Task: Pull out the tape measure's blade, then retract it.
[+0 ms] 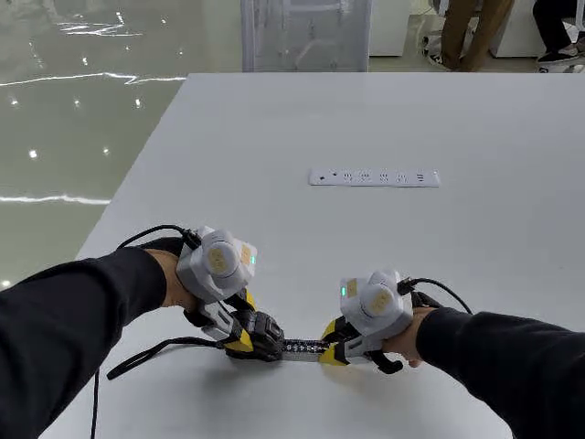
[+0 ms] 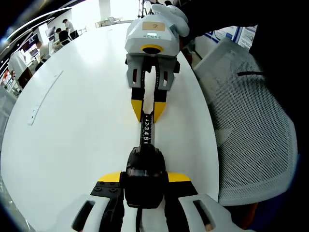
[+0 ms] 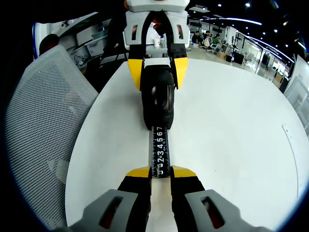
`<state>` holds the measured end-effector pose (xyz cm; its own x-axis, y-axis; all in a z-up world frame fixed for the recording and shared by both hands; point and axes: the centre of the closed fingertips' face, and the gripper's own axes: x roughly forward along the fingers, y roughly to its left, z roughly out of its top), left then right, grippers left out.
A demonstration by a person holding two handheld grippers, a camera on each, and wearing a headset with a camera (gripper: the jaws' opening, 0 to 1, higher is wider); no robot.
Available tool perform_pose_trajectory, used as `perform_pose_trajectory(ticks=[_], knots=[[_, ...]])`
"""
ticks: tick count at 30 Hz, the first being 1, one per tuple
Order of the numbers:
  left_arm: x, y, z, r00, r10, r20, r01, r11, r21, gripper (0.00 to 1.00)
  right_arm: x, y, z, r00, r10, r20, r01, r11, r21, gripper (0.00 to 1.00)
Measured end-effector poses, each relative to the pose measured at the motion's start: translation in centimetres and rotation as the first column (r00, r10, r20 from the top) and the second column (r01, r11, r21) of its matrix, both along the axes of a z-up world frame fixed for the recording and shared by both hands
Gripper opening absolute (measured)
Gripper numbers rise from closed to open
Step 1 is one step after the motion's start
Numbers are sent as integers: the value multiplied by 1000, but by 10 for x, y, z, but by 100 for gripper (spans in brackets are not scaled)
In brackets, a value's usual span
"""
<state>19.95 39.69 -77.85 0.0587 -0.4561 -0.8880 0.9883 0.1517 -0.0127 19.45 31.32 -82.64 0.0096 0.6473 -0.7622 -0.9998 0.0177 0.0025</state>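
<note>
A black tape measure case (image 1: 262, 335) rests on the white table (image 1: 366, 128) near its front edge. My left gripper (image 1: 245, 338) is shut on the case (image 2: 143, 176), whose far side shows as the case (image 3: 158, 99) in the right gripper view. A short length of blade (image 1: 304, 347) with printed numbers runs from the case to my right gripper (image 1: 332, 353), which is shut on the blade's end. The blade (image 3: 160, 151) lies flat between the right gripper's (image 3: 160, 172) yellow tips. Opposite, the blade (image 2: 147, 130) reaches the right gripper's tips.
A white power strip (image 1: 374, 177) lies mid-table, well beyond the grippers. A grey mesh chair back (image 3: 46, 116) stands at the table's near side. Black cables (image 1: 146, 352) trail from the left gripper. Several people and desks show far off in the room.
</note>
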Motion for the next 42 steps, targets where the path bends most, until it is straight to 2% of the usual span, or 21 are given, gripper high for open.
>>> perform_pose_trajectory(ticks=[30,42], knots=[[0,0,1,1000,11,4,-11,1000,-6,27,2,-31,1,1000,-8,1,8,999,-44,10],[0,0,0,1000,14,6,-14,1000,-3,28,2,-44,0,1000,-19,-17,18,998,-59,10]])
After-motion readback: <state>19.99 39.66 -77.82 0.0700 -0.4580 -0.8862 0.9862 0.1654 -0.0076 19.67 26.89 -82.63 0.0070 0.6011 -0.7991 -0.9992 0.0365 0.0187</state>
